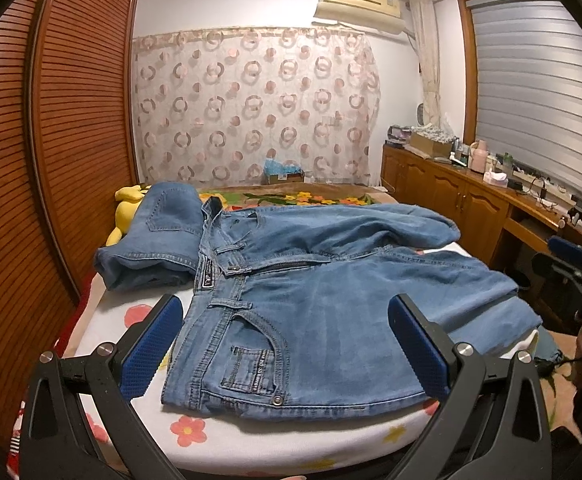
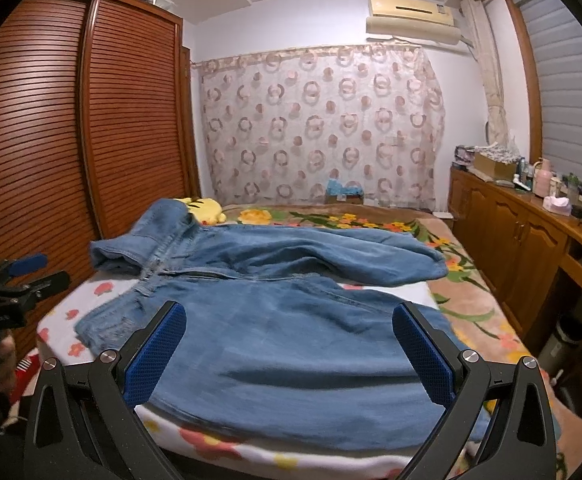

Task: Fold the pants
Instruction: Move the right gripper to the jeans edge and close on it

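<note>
Pocket rivets left view, right blurred

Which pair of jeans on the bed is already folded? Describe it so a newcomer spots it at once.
Start at the bed with the white flowered sheet, beside the slatted wooden wardrobe. Two denim items lie there: the spread-out jeans across the middle, and the folded jeans at their waistband end, nearest the wardrobe. The folded pair is a compact bundle showing a back pocket, next to a yellow plush toy.

Typical bedroom: slatted wooden wardrobe on the left, circle-print curtain across the back wall, air conditioner above, cluttered wooden sideboard under the shuttered window.
</note>
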### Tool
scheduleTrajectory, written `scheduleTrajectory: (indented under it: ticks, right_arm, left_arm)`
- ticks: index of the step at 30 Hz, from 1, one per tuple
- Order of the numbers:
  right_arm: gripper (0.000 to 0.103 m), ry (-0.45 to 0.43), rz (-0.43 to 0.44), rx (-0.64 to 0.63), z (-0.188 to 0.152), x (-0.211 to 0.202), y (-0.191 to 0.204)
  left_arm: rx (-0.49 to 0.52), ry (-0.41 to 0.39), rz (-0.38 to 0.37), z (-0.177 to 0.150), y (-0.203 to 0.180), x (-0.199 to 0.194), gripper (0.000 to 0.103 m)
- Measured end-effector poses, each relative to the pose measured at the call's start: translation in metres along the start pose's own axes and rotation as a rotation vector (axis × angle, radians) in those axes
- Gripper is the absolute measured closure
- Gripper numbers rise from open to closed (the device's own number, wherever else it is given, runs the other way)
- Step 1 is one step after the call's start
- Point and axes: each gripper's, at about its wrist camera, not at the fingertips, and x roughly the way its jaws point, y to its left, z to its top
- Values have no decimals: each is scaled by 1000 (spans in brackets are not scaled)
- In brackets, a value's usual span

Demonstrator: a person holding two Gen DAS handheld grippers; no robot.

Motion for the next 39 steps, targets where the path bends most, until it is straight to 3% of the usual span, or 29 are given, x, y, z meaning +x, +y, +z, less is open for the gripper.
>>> scheduleTrajectory:
  ticks: [9,13,18,20,24,34,39]
  right_arm:
    - [1,33,-75,13,-7,6,-26]
    - [6,64,-104,20,-10,11,-26]
    - [23,106,-166,34,-9,16,-28]
    - [39,129,-161,31,-7,18,-25]
    - [49,200,-189,9,-8,30,-19]
    - [50,283,-191,78,-3,18,-9]
    - [50,300,-167,118,-6,14,-23]
  left_arm:
    - [-21,48,-10,-16,23,25,0]
    - [-27,72,-7,-24,31,38,0]
    - [-32,101,-10,-35,42,47,0]
    - [-37,116,-6,-38,44,52,0]
    - [-33,141,-1,-44,45,60,0]
    - [-66,190,-8,-59,58,76,0]
    - [-80,196,11,-64,68,82,0]
